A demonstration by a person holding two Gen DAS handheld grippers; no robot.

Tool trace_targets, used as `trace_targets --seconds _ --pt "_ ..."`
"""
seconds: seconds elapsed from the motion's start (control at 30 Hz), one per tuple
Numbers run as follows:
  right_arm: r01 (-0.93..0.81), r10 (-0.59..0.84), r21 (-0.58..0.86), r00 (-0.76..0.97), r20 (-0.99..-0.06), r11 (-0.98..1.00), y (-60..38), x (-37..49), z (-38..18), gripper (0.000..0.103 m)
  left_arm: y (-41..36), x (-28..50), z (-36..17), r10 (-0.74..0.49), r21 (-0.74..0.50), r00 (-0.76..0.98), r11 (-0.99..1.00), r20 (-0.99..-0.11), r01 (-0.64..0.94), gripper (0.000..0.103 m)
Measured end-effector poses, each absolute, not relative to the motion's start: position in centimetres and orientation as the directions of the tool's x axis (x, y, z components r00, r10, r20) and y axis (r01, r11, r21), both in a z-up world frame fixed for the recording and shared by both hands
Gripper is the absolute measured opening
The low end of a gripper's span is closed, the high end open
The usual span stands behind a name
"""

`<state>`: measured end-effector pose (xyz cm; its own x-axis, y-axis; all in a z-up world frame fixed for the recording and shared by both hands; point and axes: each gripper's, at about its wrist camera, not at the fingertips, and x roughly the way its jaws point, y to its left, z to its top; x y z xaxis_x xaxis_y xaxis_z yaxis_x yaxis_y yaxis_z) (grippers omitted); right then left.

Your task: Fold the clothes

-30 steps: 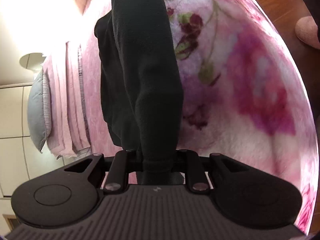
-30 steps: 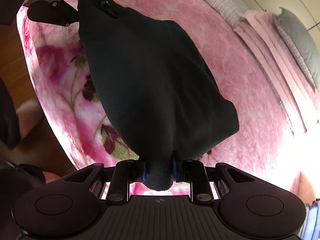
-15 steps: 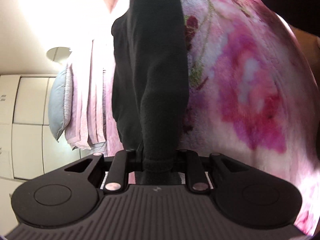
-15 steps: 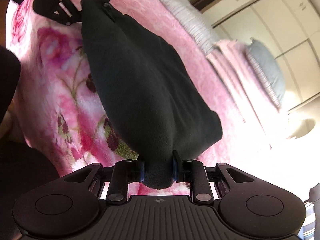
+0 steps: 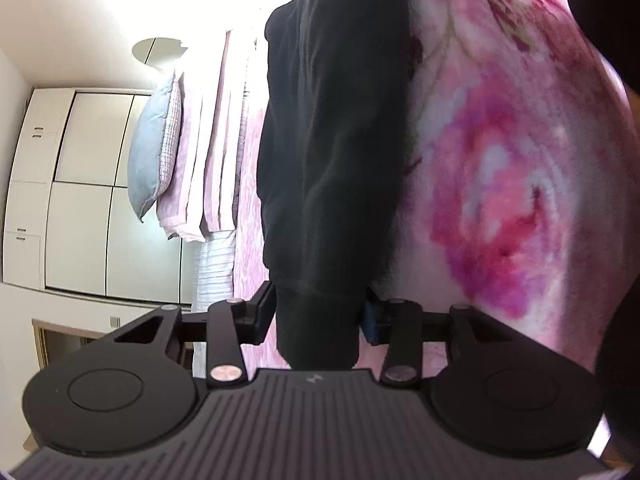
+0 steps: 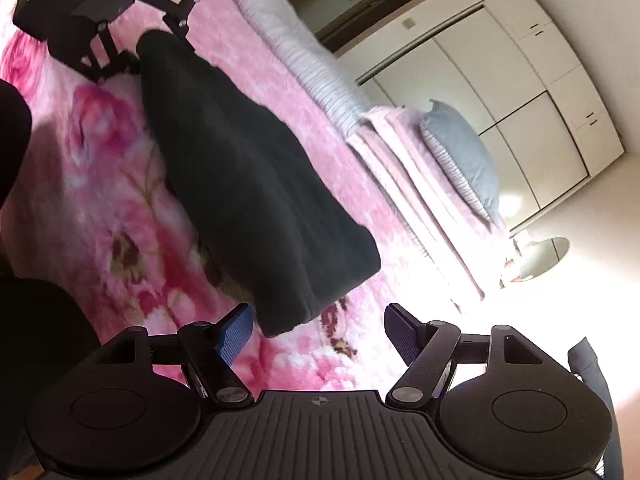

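A black fleece garment (image 5: 332, 140) (image 6: 248, 184) stretches in a folded band over the pink flowered blanket (image 5: 500, 160) (image 6: 100, 160) of a bed. One end sits between the fingers of my left gripper (image 5: 318, 312), which is shut on it, the cloth filling the gap from pad to pad. The right wrist view shows that left gripper (image 6: 152, 44) at the top left with the garment's far end in it. My right gripper (image 6: 318, 328) is open, its blue pads (image 6: 236, 334) wide apart. The garment's near corner hangs free just ahead of its left pad.
A grey pillow (image 6: 460, 152) and folded pink bedding (image 6: 400, 168) lie at the head of the bed, with a striped pale quilt (image 6: 304, 52) along the far side. White wardrobe doors (image 6: 500, 80) stand behind. A person's dark clothing (image 6: 12, 128) borders the near bed edge.
My right gripper has opened and let go of the garment's corner, which has dropped away from it. The left gripper's jaws stand somewhat wider than before. Both views have swung towards the wardrobe.
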<state>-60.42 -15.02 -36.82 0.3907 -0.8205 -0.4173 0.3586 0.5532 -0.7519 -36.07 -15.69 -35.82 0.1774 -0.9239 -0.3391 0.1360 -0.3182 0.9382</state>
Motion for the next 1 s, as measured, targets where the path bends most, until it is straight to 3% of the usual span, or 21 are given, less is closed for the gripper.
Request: trace_targets --seconds 0.17,0.3,0.33,0.37,0.4,0.47,0.6,0.8,1.0 --pt "0.261 -0.785 -0.776 0.444 -0.432 0.574 -15.8 -57.9 -38.7 0.072 -15.0 -36.8 -35.7 -0.925 0.94 0.187 -0.305 -0.33 0.153 0.037" --pt "0.195 -0.806 -0.818 0.395 -0.44 0.542 -17.8 -55.7 -40.4 0.071 -16.0 -36.5 -35.7 -0.911 0.921 0.185 -0.332 -0.369 0.204 0.023" --pt "0.18 -0.802 -0.815 0.386 -0.456 0.55 -18.5 -55.5 -40.7 0.066 -16.3 -36.4 -35.7 -0.906 0.915 0.185 -0.339 -0.38 0.217 0.021" --pt "0.172 -0.794 -0.809 0.384 -0.47 0.562 -19.1 -55.5 -40.7 0.04 -16.6 -36.3 -35.7 -0.905 0.912 0.182 -0.341 -0.383 0.226 0.018" --pt "0.165 -0.787 -0.802 0.382 -0.484 0.574 -19.7 -55.6 -40.7 0.032 -16.7 -36.1 -35.6 -0.907 0.911 0.172 -0.343 -0.384 0.228 0.018" --pt "0.125 -0.786 -0.815 0.383 -0.486 0.565 -20.3 -56.2 -40.2 0.027 -16.8 -36.0 -35.5 -0.911 0.911 0.156 -0.344 -0.383 0.228 0.017" --pt "0.067 -0.844 -0.9 0.383 -0.375 0.431 -19.9 -57.4 -39.2 0.026 -16.2 -35.9 -35.0 -0.909 0.899 0.136 -0.352 -0.395 0.259 0.016" --pt "0.069 -0.804 -0.823 0.272 -0.528 0.564 -20.8 -60.2 -42.4 0.024 -14.9 -35.3 -35.0 -0.898 0.89 0.128 -0.382 -0.422 0.249 0.02" --pt "0.31 -0.84 -0.781 0.195 -0.506 0.542 -22.3 -65.2 -38.7 0.024 -12.0 -32.3 -32.6 -0.874 0.876 0.173 -0.404 -0.454 0.263 0.027"
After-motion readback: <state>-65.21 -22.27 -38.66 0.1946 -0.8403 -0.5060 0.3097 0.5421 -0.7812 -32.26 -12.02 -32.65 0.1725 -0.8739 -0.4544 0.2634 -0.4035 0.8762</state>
